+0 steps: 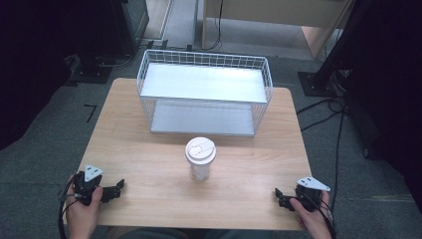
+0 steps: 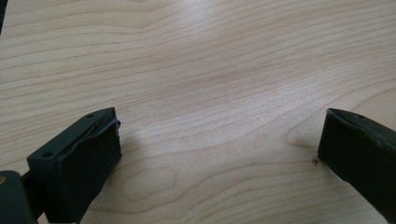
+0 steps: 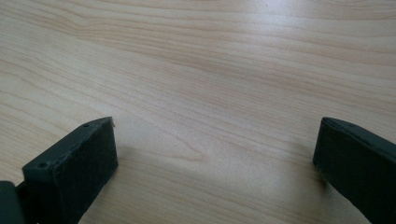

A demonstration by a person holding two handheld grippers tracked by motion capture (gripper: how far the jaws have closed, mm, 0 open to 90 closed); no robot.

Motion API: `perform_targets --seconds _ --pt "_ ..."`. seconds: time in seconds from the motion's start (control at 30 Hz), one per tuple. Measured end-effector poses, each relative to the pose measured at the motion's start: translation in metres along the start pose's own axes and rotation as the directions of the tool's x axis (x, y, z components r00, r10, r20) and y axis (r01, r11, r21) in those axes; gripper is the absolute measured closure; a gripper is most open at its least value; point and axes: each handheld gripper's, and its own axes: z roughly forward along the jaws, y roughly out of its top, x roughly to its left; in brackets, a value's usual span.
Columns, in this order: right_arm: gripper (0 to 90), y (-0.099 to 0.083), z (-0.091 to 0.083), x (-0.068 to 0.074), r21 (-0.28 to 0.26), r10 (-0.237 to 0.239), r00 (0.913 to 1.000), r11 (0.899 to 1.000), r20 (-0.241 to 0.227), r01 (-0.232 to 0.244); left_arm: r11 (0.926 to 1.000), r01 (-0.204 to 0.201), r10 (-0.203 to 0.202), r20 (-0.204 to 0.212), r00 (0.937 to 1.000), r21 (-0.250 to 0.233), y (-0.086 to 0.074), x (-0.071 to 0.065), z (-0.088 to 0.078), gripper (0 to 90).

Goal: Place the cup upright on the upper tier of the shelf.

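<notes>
From the high view, your left claw (image 1: 115,189) rests at the near left corner of the wooden table (image 1: 149,149), held in your left hand (image 1: 82,211), and your right claw (image 1: 279,196) rests at the near right corner in your right hand (image 1: 313,219). Between them, well apart from both, a clear cup (image 1: 200,159) with a white lid stands upright near the middle of the table. Behind the cup sits a white wire basket (image 1: 205,92) with two flat shelves, at the far side of the table.

In the left gripper view, your left claw (image 2: 219,135) is spread wide over bare wood grain, pinching nothing.

In the right gripper view, your right claw (image 3: 215,140) is likewise spread wide, with bare table between its jaws.
</notes>
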Motion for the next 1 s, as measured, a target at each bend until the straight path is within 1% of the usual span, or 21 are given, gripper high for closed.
perform_targets --seconds 0.1,0.17,0.2,0.23,0.27,0.3,0.37,0.4,0.43,0.47,0.6,0.63,0.67,0.7,0.73,0.8,0.83,0.87,0.97,1.0 --pt "0.0 0.000 0.000 0.001 -0.001 0.008 0.9999 1.000 0.008 -0.008 1.0000 -0.002 0.002 0.000 1.0000 0.004 0.000 0.000 0.000 0.0" --pt "0.0 0.001 0.000 0.002 0.006 0.015 0.9997 1.000 0.017 -0.015 0.9999 0.009 -0.009 -0.010 0.9999 0.004 0.001 -0.001 0.000 0.0" --pt "0.0 0.002 -0.001 0.005 0.015 0.009 0.9998 1.000 0.019 -0.009 0.9997 0.022 -0.022 -0.022 0.9995 0.004 0.001 -0.003 0.001 0.0" --pt "0.0 0.002 -0.001 0.005 0.015 0.009 0.9998 1.000 0.019 -0.009 0.9997 0.022 -0.022 -0.022 0.9995 0.004 0.001 -0.003 0.001 0.0" --pt "0.0 0.002 -0.002 0.008 0.009 0.009 0.9996 1.000 0.026 -0.009 0.9997 0.022 -0.022 -0.022 0.9995 0.004 0.001 -0.003 0.001 0.0" --pt "0.0 0.003 -0.003 0.010 -0.002 0.010 0.9997 1.000 0.022 -0.010 0.9997 0.022 -0.022 -0.022 0.9995 0.004 0.001 -0.003 0.001 0.0" --pt "0.0 0.005 -0.006 0.016 -0.023 0.018 0.9998 1.000 -0.002 -0.018 0.9998 0.019 -0.018 -0.019 0.9996 0.005 0.002 -0.004 0.002 0.0" --pt "0.0 0.007 -0.008 0.019 -0.033 0.009 0.9999 0.999 -0.009 -0.010 0.9998 0.018 -0.017 -0.017 0.9997 0.005 0.002 -0.004 0.002 0.0" --pt "0.0 0.012 -0.011 0.028 -0.052 -0.008 0.9996 0.999 -0.026 0.007 0.9998 0.020 -0.020 -0.018 0.9996 0.002 0.002 -0.004 0.001 0.0" --pt "0.0 0.012 -0.011 0.028 -0.052 -0.008 0.9996 0.999 -0.026 0.007 0.9998 0.020 -0.020 -0.018 0.9996 0.002 0.002 -0.004 0.001 0.0" --pt "0.0 0.020 -0.016 0.047 -0.090 -0.030 0.9967 0.996 -0.076 0.023 0.9998 0.019 -0.018 -0.019 0.9996 0.004 0.001 -0.004 0.001 0.0" --pt "0.0 0.025 -0.018 0.057 -0.102 -0.038 0.9945 0.994 -0.097 0.028 0.9997 0.025 -0.025 -0.022 0.9994 0.002 0.002 -0.004 0.002 0.0" --pt "0.0 0.025 -0.018 0.057 -0.102 -0.038 0.9945 0.994 -0.097 0.028 0.9997 0.025 -0.025 -0.022 0.9994 0.002 0.002 -0.004 0.002 0.0" --pt "0.0 0.029 -0.020 0.066 -0.113 -0.047 0.9906 0.993 -0.128 0.032 0.9997 0.023 -0.023 -0.023 0.9995 0.003 0.002 -0.004 0.002 0.0" --pt "0.0 0.029 -0.020 0.066 -0.113 -0.047 0.9906 0.993 -0.128 0.032 0.9997 0.024 -0.024 -0.023 0.9995 0.003 0.002 -0.004 0.002 0.0" --pt "0.0 0.032 -0.021 0.075 -0.116 -0.056 0.9864 0.992 -0.155 0.038 0.9997 0.024 -0.024 -0.023 0.9995 0.003 0.002 -0.004 0.002 0.0" --pt "0.0 0.036 -0.022 0.082 -0.126 -0.058 0.9826 0.991 -0.177 0.036 0.9997 0.024 -0.024 -0.023 0.9995 0.003 0.002 -0.004 0.002 0.0" --pt "0.0 0.036 -0.022 0.082 -0.126 -0.058 0.9826 0.991 -0.177 0.036 0.9997 0.023 -0.023 -0.023 0.9995 0.003 0.002 -0.004 0.002 0.0" --pt "0.0 0.042 -0.024 0.090 -0.137 -0.056 0.9785 0.990 -0.198 0.029 0.9997 0.024 -0.024 -0.023 0.9995 0.003 0.002 -0.004 0.002 0.0" --pt "0.0 0.046 -0.025 0.095 -0.145 -0.060 0.9772 0.989 -0.204 0.031 0.9997 0.024 -0.024 -0.023 0.9995 0.003 0.002 -0.004 0.002 0.0"
